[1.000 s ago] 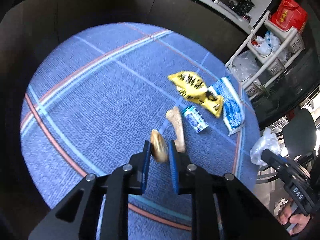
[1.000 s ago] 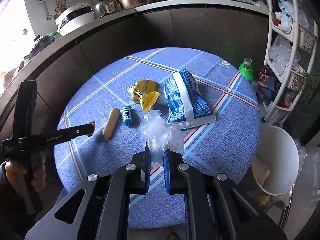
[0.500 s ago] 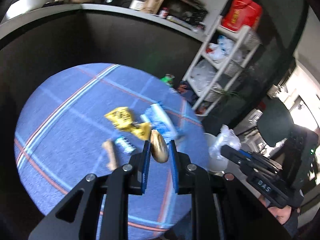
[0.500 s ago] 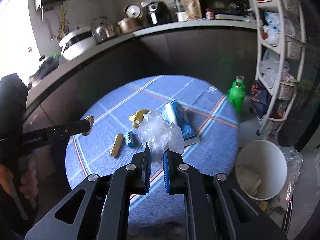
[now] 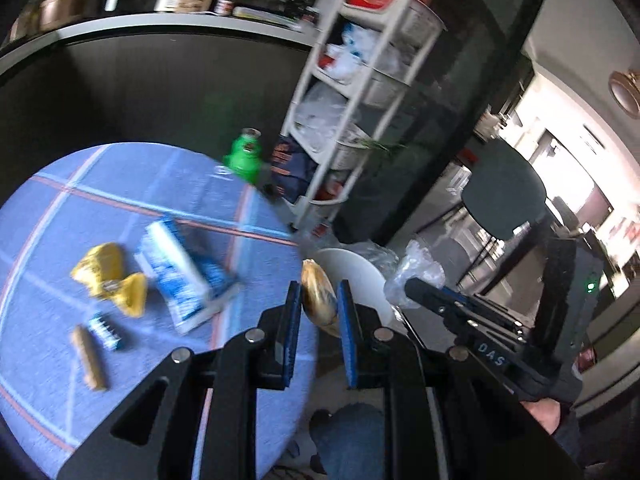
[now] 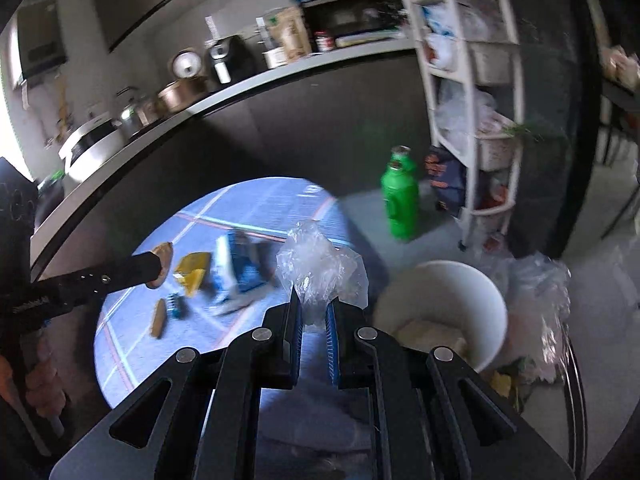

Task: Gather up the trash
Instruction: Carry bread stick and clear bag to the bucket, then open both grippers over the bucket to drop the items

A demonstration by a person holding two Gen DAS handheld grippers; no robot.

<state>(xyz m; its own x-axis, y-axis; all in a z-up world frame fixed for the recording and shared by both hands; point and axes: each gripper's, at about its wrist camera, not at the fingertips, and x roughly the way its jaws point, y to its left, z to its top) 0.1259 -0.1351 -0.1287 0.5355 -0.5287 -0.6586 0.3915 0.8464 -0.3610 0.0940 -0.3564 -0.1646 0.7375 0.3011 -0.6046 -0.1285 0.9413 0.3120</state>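
My left gripper (image 5: 319, 300) is shut on a brown oval piece of trash (image 5: 318, 298), held at the table's right edge in front of the white bin (image 5: 360, 276). My right gripper (image 6: 313, 307) is shut on a crumpled clear plastic bag (image 6: 320, 268), raised between the table and the white bin (image 6: 448, 300) on the floor. The bin holds some pale trash. On the round blue table (image 5: 120, 200) lie a yellow wrapper (image 5: 108, 276), a blue-white snack bag (image 5: 184, 276), a small blue packet (image 5: 106, 330) and a tan stick-shaped piece (image 5: 88, 358).
A green bottle (image 6: 398, 200) stands on the floor beyond the table. A white shelf rack (image 6: 472, 100) with bags stands to the right. A dark counter (image 6: 240, 92) with appliances curves behind. A loose plastic bag (image 6: 536, 280) lies beside the bin.
Both grippers have lifted from the table and swung right toward the white bin, each still holding its piece. The bin now sits closer in both views.
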